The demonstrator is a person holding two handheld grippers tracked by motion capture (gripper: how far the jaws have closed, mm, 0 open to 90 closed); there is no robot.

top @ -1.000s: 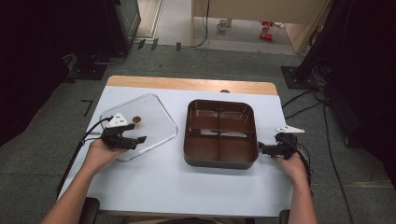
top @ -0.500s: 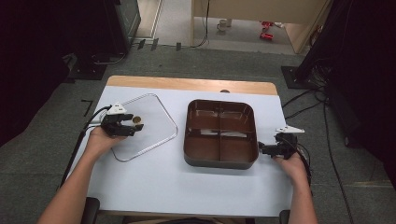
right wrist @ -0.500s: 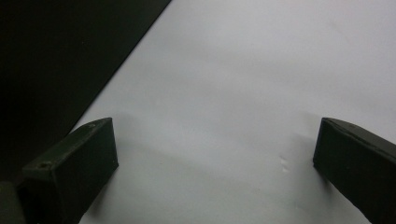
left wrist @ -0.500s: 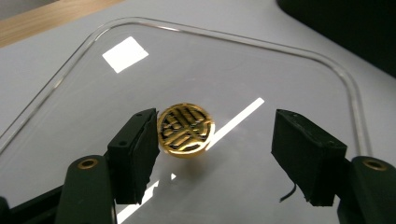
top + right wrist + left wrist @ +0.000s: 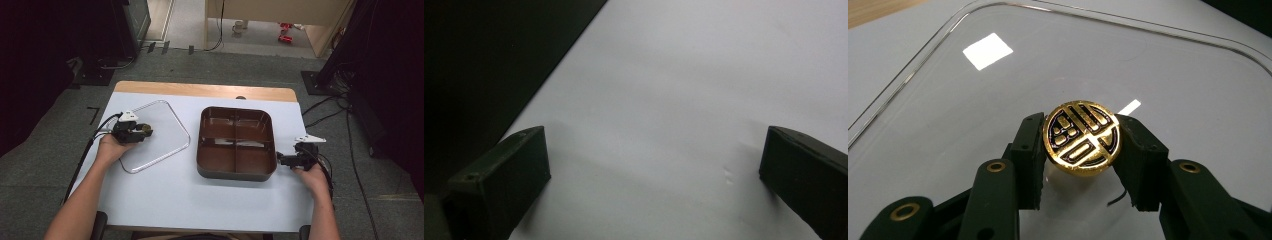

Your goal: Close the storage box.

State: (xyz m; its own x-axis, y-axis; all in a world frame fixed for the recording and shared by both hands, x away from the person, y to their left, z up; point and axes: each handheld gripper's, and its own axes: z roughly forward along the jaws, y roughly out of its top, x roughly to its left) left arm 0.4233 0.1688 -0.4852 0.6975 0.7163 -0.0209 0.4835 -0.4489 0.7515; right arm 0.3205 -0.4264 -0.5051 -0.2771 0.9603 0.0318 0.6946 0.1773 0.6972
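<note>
A clear lid point(image 5: 162, 142) with a round gold knob point(image 5: 146, 129) lies flat on the white table point(image 5: 190, 200), left of a brown tray point(image 5: 235, 172) that has several compartments. My left gripper point(image 5: 142, 131) is over the lid's left part. In the left gripper view its jaws press both sides of the gold knob point(image 5: 1082, 137), so the left gripper point(image 5: 1082, 150) is shut on it, over the clear lid point(image 5: 998, 85). My right gripper point(image 5: 280, 160) rests low on the table by the tray's right wall. The right gripper point(image 5: 654, 170) is open, with bare table between its jaws.
The dark tray wall point(image 5: 484, 60) runs along the left of the right gripper view. A wooden strip point(image 5: 200, 90) edges the table's far side. Cables point(image 5: 325, 112) and dark stands crowd the floor on both sides.
My left gripper moved away from the person, from the lid's near edge to the gold knob, and closed on it. The lid, tray and right gripper have stayed put.
</note>
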